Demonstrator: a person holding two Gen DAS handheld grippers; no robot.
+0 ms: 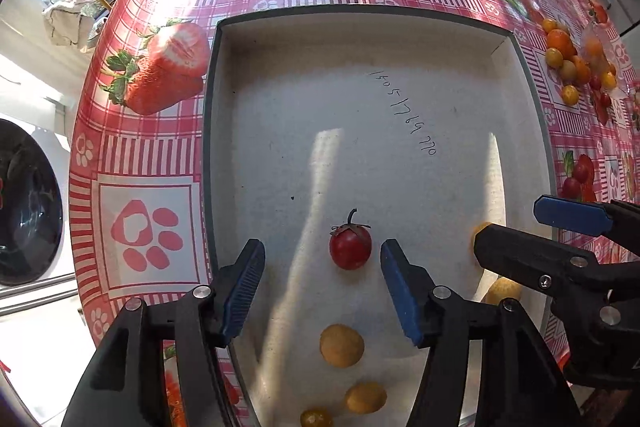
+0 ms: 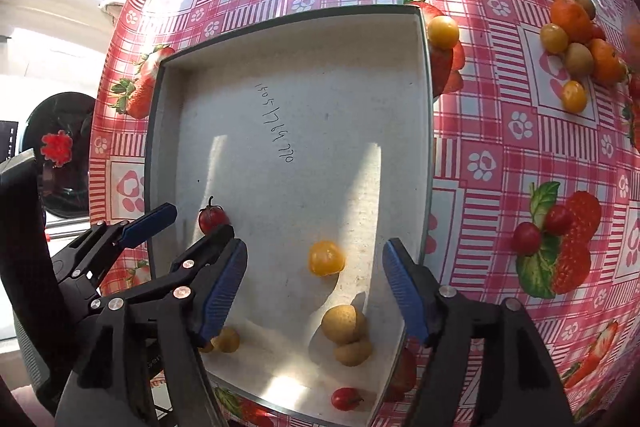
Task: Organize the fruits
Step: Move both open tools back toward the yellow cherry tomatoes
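Note:
A shallow white tray [image 1: 304, 23] with a dark rim lies on the strawberry tablecloth; it also shows in the right wrist view [image 2: 425, 131]. In it lie a red cherry tomato [image 1: 350, 245] with its stem, yellow tomatoes [image 1: 341, 345] and tan round fruits [image 2: 344, 323]. My left gripper [image 1: 322, 291] is open and empty, low over the tray, with the red tomato just ahead between its fingers. My right gripper [image 2: 314, 291] is open and empty over the tray, a yellow tomato [image 2: 326, 258] between its fingers. The right gripper shows in the left view [image 1: 560, 227].
A pile of orange, yellow and red fruits [image 2: 576, 39] lies on the cloth to the tray's far right. One yellow tomato [image 2: 443, 31] sits by the tray's far right corner. Two red cherry tomatoes [image 2: 540, 229] lie right of the tray. A washing machine [image 1: 28, 203] stands left, below the table edge.

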